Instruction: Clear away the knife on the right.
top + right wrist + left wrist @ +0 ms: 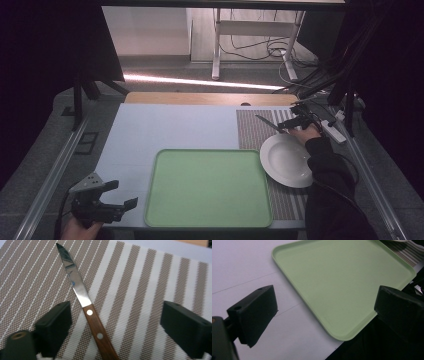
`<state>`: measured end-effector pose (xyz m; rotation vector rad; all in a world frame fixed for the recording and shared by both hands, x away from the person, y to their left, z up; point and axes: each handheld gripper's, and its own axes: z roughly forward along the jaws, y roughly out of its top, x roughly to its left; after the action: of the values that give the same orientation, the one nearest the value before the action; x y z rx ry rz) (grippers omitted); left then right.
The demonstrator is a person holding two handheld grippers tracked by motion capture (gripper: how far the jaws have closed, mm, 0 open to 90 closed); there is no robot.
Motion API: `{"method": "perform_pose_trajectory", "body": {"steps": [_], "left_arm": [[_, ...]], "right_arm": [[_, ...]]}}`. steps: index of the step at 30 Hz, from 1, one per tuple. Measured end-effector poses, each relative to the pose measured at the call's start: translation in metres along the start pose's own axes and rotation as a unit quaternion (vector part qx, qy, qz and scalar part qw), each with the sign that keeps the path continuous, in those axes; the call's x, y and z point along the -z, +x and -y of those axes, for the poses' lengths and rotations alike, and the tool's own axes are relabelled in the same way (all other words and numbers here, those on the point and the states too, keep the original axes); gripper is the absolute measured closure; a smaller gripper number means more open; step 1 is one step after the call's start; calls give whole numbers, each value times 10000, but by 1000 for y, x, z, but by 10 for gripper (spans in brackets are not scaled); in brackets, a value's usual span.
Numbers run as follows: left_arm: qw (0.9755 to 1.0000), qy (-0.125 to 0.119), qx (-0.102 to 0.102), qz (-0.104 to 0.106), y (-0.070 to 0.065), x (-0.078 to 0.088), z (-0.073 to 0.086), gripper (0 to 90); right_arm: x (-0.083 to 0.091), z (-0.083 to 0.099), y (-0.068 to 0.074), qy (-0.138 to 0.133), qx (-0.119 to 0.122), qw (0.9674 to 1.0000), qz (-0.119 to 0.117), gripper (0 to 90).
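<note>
High view: pale blue table (pixel 150 130) with a green tray (pixel 207 187) front centre, nothing on it. A striped brown-and-white placemat (pixel 252 130) lies at the right, and a white plate (pixel 286 160) sits on it, its left rim just beside the tray's right edge. The knife (pixel 270 124) is a small dark sliver on the mat, beyond the plate. The right gripper (pixel 295 121) is at the far right over the mat, held by the right hand (pixel 305 134) in a dark sleeve (pixel 327 175). The left gripper (pixel 102 202) is at the near-left corner, off the tray's left side, well apart from the knife.

Right gripper view gives the knife detail lost from above: steel blade pointing up-left, brown wooden handle (pixel 100 336) with two rivets, lying flat on the mat. Jaws spread wide; the handle runs between them, closer to the left jaw, touching neither as far as can be seen. The handle's butt end runs out of frame at the bottom.

Left gripper view: jaws wide apart with nothing between them, above the table and the tray's near-left corner (pixel 342 336); a strip of placemat shows top right. The tray's inside surface is bare and smooth, with a raised rim.
</note>
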<state>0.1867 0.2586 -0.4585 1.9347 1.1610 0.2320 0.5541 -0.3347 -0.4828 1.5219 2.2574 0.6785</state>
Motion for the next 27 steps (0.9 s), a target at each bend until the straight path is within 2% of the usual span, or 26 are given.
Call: {"method": "perform_pose_trajectory", "body": {"steps": [3,7,8,10,11,12,13,14,15,16,21,23,27], "left_arm": [[10000,-4,9,8,0,0,0,42],[10000,-8,15,17,0,0,0,43],[10000,-7,16,19,0,0,0,43],[10000,-10,18,20,1,0,0,43],[10000,-10,18,20,1,0,0,43],[10000,-11,20,22,1,0,0,43],[10000,-11,23,24,1,0,0,43],[10000,-13,24,27,1,0,0,43],[10000,-13,25,29,1,0,0,43],[10000,-12,28,32,1,0,0,43],[10000,-1,27,42,1,0,0,43],[10000,-2,29,45,1,0,0,44],[10000,4,40,59,2,0,0,45]], "right_arm": [[-6,0,3,110,52,9999,23,61],[-9,0,3,199,149,9997,46,72],[-11,0,3,249,262,9993,43,160],[-12,1,3,318,350,9989,61,231],[-12,1,3,318,350,9989,61,231],[-13,2,4,389,505,9979,128,313],[-13,2,4,389,505,9979,128,313],[-13,2,4,460,582,9972,17,413],[-13,2,4,460,582,9972,17,413],[-12,2,4,442,645,9969,-102,509],[-10,2,5,457,834,9950,-308,709],[-10,2,5,474,934,9939,-336,762],[-10,3,5,443,978,9936,-355,769]]}}
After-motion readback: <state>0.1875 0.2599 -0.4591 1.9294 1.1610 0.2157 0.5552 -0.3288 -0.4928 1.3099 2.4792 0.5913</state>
